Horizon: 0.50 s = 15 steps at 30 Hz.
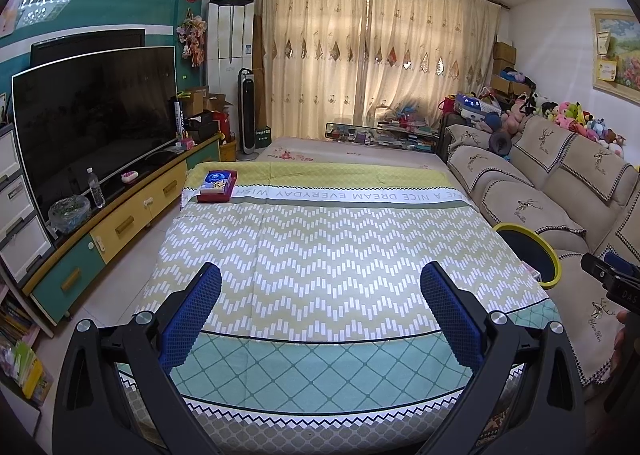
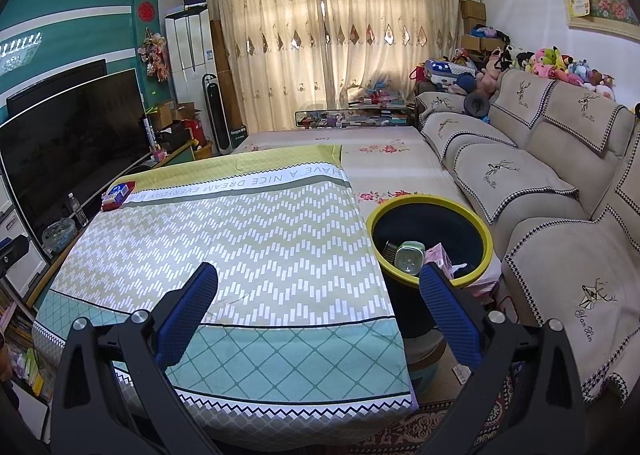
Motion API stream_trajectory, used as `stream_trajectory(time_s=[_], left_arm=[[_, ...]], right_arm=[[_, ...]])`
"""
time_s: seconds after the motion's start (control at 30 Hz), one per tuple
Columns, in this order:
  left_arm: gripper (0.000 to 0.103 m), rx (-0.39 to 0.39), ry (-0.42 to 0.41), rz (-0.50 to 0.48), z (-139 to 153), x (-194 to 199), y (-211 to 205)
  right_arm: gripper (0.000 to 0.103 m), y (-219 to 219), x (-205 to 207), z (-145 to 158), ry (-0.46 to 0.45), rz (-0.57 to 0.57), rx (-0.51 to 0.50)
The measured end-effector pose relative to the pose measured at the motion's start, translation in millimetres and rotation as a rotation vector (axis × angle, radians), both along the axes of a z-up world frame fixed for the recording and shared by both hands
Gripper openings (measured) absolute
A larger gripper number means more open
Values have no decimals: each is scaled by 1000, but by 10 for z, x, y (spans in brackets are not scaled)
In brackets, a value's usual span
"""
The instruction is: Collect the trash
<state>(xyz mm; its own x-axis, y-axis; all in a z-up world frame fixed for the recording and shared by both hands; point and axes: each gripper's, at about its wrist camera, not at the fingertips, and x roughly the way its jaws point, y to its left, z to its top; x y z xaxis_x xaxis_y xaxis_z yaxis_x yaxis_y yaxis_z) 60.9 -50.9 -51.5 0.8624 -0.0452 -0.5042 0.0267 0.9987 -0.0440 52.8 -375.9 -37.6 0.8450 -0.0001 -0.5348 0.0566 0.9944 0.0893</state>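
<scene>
Both the left gripper point(image 1: 320, 295) and right gripper point(image 2: 318, 297) gape empty. The tissue box point(image 1: 217, 186), upper left on the tabletop point(image 1: 320, 247), looks light and crushable; pinch its short sides.

A home living room. Shown by a sofa point(image 2: 560, 191) at right, television point(image 1: 92, 115) at left. Curtained window point(image 1: 360, 55) at top centre.

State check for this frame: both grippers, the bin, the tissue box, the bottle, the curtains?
left gripper: open, empty
right gripper: open, empty
bin: upright, holding trash
tissue box: lying flat on the table
bottle: upright, capped
curtains: drawn closed
</scene>
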Motion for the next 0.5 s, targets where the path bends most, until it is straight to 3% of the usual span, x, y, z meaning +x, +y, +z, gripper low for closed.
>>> stream_trajectory(time_s=[0.33,0.5], left_arm=[[98,-22,17,-36,-75,93,-39],[98,-6,65,-33,-130,380,-14]], right_arm=[[96,27,57,-130,20,9,9],[96,71,274,-138,37,39,20]])
